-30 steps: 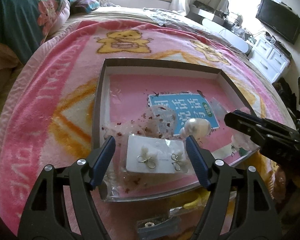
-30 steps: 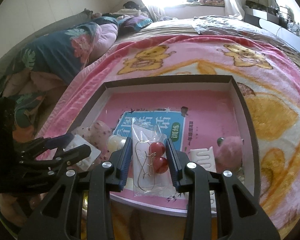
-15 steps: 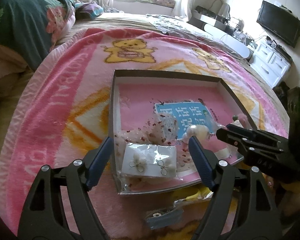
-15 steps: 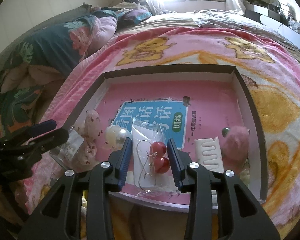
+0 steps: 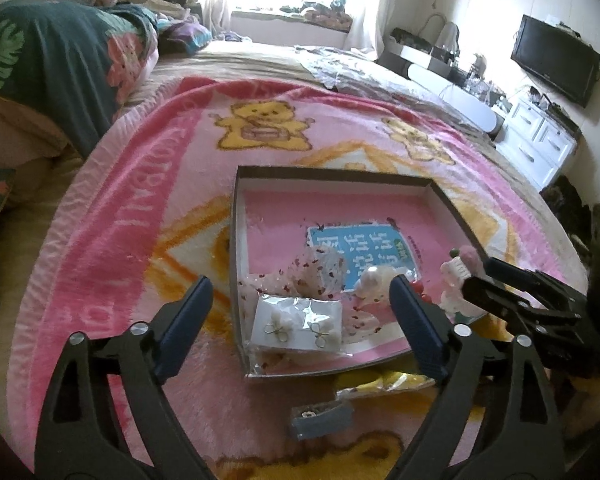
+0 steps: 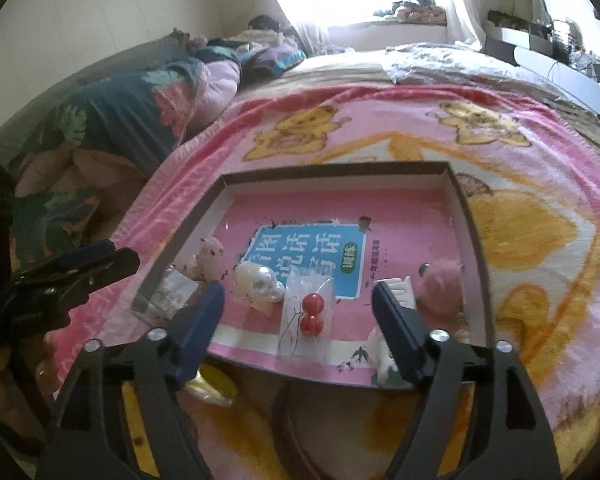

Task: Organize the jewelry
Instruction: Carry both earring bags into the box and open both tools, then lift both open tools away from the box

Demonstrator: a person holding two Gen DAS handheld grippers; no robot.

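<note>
A shallow box point(image 5: 236, 216) with a pink floor lies on the pink blanket and holds jewelry. A white card of flower earrings point(image 5: 298, 323) lies in its near left corner, beyond my open, empty left gripper point(image 5: 298, 316). In the right wrist view a clear bag of red bead earrings point(image 6: 308, 318) lies in the box point(image 6: 466, 216) between the spread fingers of my open right gripper point(image 6: 298, 312), free of them. A pearl clip point(image 6: 258, 282), a white comb point(image 6: 398, 292) and a pink pom-pom point(image 6: 440, 286) lie beside it.
A small blue-grey packet point(image 5: 320, 420) and a yellow bag point(image 5: 380, 382) lie on the blanket in front of the box. A dotted pouch point(image 5: 320, 268) lies in the box. Pillows and bedding are at the left, a TV and white drawers at the right.
My right gripper has opened and let go of the red bead earring bag, which now lies in the box. Both grippers have pulled back toward me.
</note>
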